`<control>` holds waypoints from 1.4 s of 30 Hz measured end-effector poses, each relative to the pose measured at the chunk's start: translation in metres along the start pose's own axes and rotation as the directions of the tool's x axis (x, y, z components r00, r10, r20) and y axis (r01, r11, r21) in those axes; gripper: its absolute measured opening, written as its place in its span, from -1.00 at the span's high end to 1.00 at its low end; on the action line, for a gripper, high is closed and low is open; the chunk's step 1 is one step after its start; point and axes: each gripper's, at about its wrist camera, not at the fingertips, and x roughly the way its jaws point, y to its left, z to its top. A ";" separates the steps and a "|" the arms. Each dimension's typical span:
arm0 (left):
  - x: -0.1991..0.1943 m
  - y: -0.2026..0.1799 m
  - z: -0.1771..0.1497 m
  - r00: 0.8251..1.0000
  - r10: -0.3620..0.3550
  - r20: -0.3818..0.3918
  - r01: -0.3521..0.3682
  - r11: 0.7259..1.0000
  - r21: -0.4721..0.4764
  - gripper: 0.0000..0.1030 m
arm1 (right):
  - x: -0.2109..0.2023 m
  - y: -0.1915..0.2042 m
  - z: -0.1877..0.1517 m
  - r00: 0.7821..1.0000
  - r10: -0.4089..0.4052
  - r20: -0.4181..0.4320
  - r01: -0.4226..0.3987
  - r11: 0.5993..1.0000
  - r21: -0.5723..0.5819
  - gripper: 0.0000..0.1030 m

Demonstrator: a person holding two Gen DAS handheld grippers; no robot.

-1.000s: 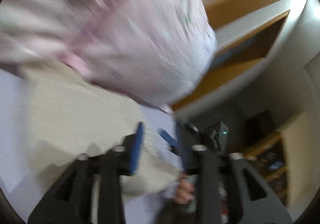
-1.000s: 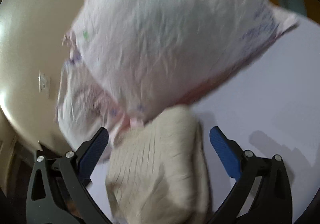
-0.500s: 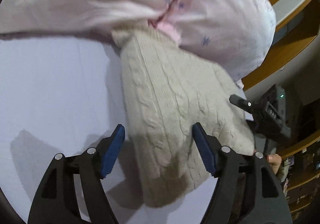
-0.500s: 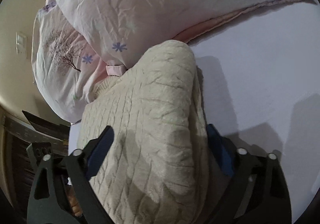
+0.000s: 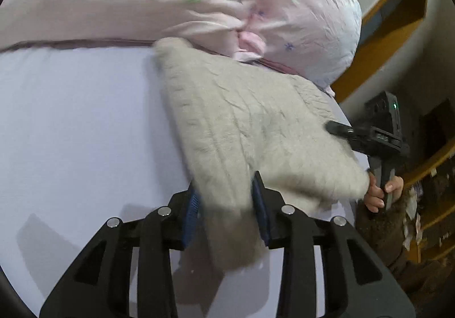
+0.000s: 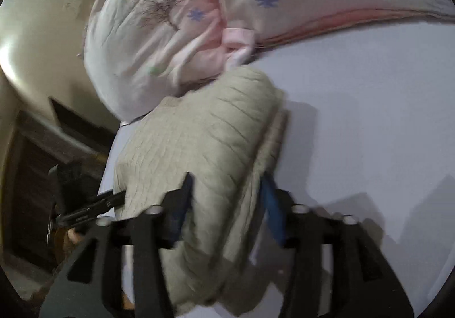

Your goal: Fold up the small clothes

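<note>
A: Where does the cream cable-knit sweater (image 5: 241, 130) lie relative to each claw?

B: It rests on the bed (image 5: 76, 124), its far end touching the pink pillows (image 5: 310, 28) at the head. Its long axis runs from the pillows back toward both cameras. The left claw (image 5: 226, 201) is closed on the near edge of the knit, fabric bunched between the blue pads. The right claw (image 6: 227, 201) likewise grips its own portion of the near edge, so neither is nearer; both hold it.

A: And the coming move?

B: Probably carrying that near edge toward the pillows, along the long axis.

A: The surface and room?

B: A pale lilac sheet, smooth. Wooden shelving (image 5: 392, 19) stands past the bed's right edge; a cream wall (image 6: 37, 42) and dark furniture lie beyond the pillow end.
</note>
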 end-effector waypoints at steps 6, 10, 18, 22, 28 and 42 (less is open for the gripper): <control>-0.032 -0.046 -0.016 0.989 -0.015 0.145 -0.004 0.992 0.130 0.11 | -0.012 0.029 -0.037 1.000 0.010 0.000 -0.010 0.995 -0.097 0.42; 0.009 -0.059 -0.025 0.998 0.067 0.009 -0.067 0.974 0.216 0.27 | -0.027 0.038 -0.036 0.952 -0.266 0.151 0.289 0.943 -0.165 0.79; 0.001 -0.044 -0.036 0.998 0.066 -0.010 -0.063 0.981 0.185 0.42 | -0.033 0.035 -0.054 0.918 -0.349 0.190 0.378 0.914 -0.146 0.57; -0.027 -0.050 -0.051 0.994 0.096 0.059 -0.103 0.986 0.134 -0.34 | -0.068 0.060 -0.076 0.915 -0.247 0.318 0.309 0.937 -0.161 -0.76; -0.037 -0.056 -0.075 0.948 0.312 0.070 -0.315 0.948 0.042 -0.92 | -0.052 0.091 -0.120 0.852 -0.418 0.314 0.486 0.855 -0.180 -0.96; 0.001 -0.054 -0.073 0.890 0.454 -0.040 -0.454 0.891 -0.010 -0.97 | 0.018 0.087 -0.147 0.792 -0.583 0.183 0.611 0.767 -0.198 -0.96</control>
